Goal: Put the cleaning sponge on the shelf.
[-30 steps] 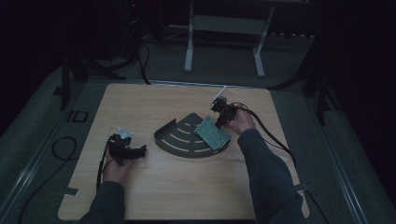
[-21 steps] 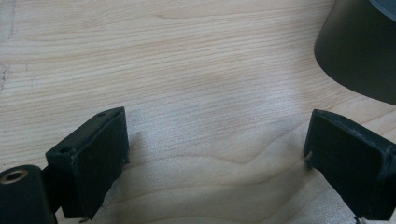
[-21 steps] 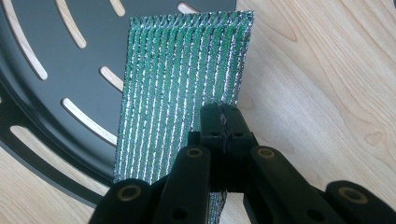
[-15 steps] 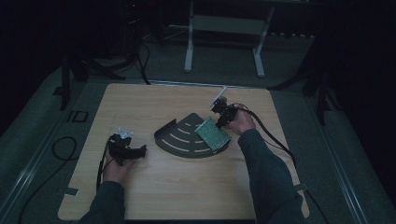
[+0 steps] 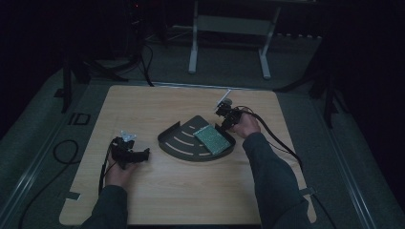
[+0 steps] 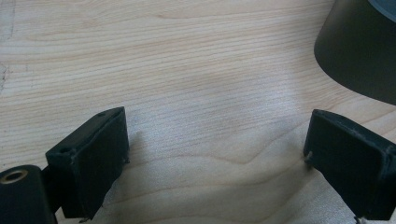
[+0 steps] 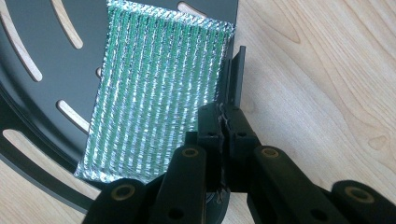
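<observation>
Left side first: the left gripper (image 5: 136, 155) rests low on the wooden table (image 5: 157, 191), held by the left hand (image 5: 117, 171), and its jaws stand wide apart with nothing but bare wood grain between them. In the left gripper view the dark curved wall of the tray (image 6: 359, 51) sits off at the upper right, well apart from those jaws.

Centre of the table now: a dark fan-shaped slotted tray (image 5: 184, 143), and on its right half lies the green-and-silver scouring pad (image 5: 212, 139), flat, covering some of the slots.

Over to the right: the right gripper (image 5: 228, 125), in the right hand (image 5: 246, 125), is at the tray's right edge. In the right gripper view its jaws are pressed together on the thin upright rim of the tray (image 7: 237, 77), just beside the pad's (image 7: 154, 88) long edge and not on the pad itself.

Here's what matters: the pad lies immediately left of the closed jaws in that view, its long axis running alongside the rim and away from the camera, roughly in line with the jaws. The right gripper is plainly the nearer one; the left is well away across the tray. To take the pad, I'd judge the right jaws must release the rim and shift sideways onto the pad's edge.
</observation>
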`<state>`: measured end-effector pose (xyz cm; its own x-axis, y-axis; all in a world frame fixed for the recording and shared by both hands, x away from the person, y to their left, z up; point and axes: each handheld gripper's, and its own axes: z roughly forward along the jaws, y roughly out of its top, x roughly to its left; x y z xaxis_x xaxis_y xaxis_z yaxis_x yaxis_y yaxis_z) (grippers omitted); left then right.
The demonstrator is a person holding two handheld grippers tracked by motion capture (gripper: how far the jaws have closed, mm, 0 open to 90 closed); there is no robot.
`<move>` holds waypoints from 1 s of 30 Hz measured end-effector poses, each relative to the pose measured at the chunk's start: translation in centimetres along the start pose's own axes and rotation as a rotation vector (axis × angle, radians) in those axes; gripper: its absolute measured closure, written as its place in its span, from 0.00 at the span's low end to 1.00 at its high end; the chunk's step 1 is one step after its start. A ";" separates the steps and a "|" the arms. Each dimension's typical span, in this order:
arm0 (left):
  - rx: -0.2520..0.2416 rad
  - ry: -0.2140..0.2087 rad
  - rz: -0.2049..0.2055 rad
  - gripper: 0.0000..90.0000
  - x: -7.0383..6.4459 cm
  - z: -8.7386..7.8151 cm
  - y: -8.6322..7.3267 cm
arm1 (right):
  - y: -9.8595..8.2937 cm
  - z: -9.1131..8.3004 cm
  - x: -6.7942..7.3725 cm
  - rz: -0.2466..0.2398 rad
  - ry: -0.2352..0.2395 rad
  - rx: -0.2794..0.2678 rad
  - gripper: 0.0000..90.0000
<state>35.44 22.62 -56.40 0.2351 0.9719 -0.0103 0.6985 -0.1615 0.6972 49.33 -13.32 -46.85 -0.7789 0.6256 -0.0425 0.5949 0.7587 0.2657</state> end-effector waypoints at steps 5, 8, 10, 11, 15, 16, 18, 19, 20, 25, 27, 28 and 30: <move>0.000 0.000 0.000 0.08 0.0 0.0 0.0 | 0.0 -0.2 0.0 0.010 0.001 -0.005 0.95; 0.000 0.000 0.000 0.08 0.0 0.0 0.0 | -0.1 -0.5 -0.1 0.012 0.000 -0.017 0.92; 0.000 0.000 0.000 0.08 0.0 0.0 0.0 | -0.2 -0.7 -0.2 0.017 0.000 -0.026 0.89; 0.000 0.000 0.000 0.08 0.0 0.0 0.0 | -0.2 -0.8 -0.2 0.023 -0.001 -0.030 0.87; 0.000 0.000 0.000 0.08 0.0 0.0 0.0 | -0.2 -1.0 -0.3 0.040 -0.007 -0.047 0.78; 0.000 0.000 0.000 0.08 0.0 0.0 0.0 | -0.4 -1.1 -0.5 0.049 -0.009 -0.069 0.74; 0.000 0.000 0.000 0.08 0.0 0.0 0.0 | -0.5 -1.3 -0.7 0.074 0.003 -0.093 0.72; 0.000 0.000 0.000 0.08 0.0 0.0 0.0 | -0.7 -1.3 -0.9 0.087 0.002 -0.099 0.70; 0.000 0.000 0.000 0.08 0.0 0.0 0.0 | -0.8 -1.3 -1.0 0.095 -0.008 -0.108 0.69; 0.000 0.000 0.000 0.08 0.0 0.0 0.0 | -1.7 -1.7 -1.8 0.154 -0.016 -0.170 0.63; 0.000 0.000 0.000 0.08 0.0 0.0 0.0 | -2.1 -1.9 -2.1 0.166 -0.018 -0.185 0.62; 0.000 0.000 0.000 0.08 0.0 0.0 0.0 | -2.4 -1.9 -2.2 0.169 -0.015 -0.185 0.61; 0.000 0.000 0.000 0.08 0.0 0.0 0.0 | -2.9 -2.0 -2.4 0.171 -0.024 -0.181 0.58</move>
<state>35.44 22.62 -56.40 0.2350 0.9719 -0.0105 0.6986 -0.1613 0.6971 49.11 -17.36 -45.56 -0.6637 0.7480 -0.0040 0.6709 0.5976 0.4390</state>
